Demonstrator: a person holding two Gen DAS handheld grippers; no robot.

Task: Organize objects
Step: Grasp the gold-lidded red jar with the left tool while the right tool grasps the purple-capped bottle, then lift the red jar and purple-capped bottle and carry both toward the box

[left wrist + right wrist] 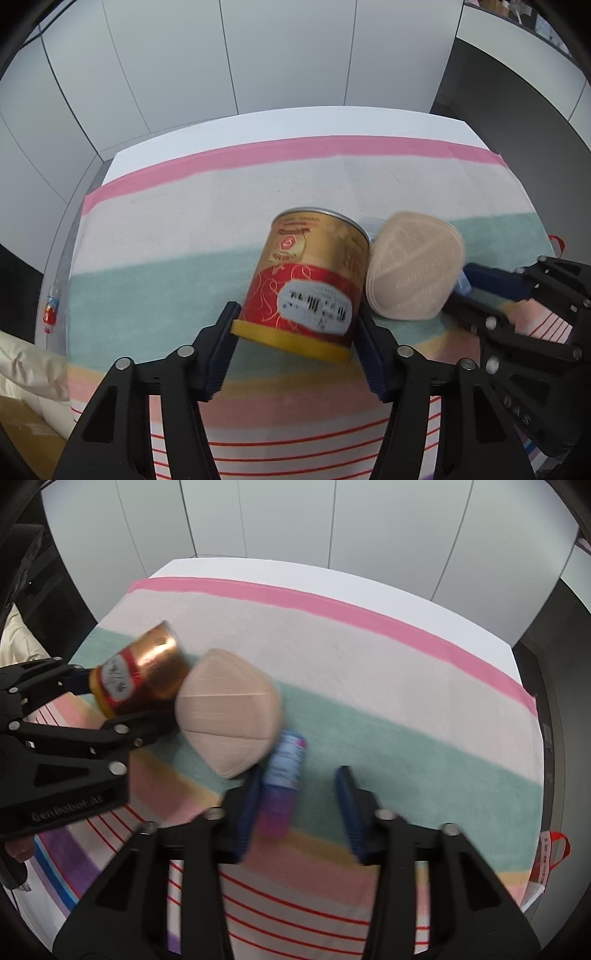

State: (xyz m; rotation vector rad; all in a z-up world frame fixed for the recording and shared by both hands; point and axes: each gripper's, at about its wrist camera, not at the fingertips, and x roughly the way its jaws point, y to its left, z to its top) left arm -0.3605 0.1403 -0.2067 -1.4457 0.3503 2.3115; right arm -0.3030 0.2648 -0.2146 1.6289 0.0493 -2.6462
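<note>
I see the white worktop (258,125) almost wholly covered by a striped cloth (184,206). Its far edge runs close to pale wall panels, and its left and right edges drop off to dark floor. The far half of the cloth is open, and so is the stretch to the right of the things. The three things sit crowded together at the near middle.

The red and gold tin (306,273) is tilted, its yellow lid toward me and its silver end pointing away. It sits squarely between the fingers of the left tool (295,310). Just right of the tin, touching it or nearly so, a beige pad (413,266) stands tipped against it. Right of the pad lies a blue and purple bottle (284,771), pointing away from me.

The left tool is clamped on the tin, both blue pads pressing its sides near the lid. The right tool (299,773) has the bottle between its fingers. The bottle lies against the left finger while the right finger stands clear of it, so the jaws look apart, though blur makes this uncertain.
</note>
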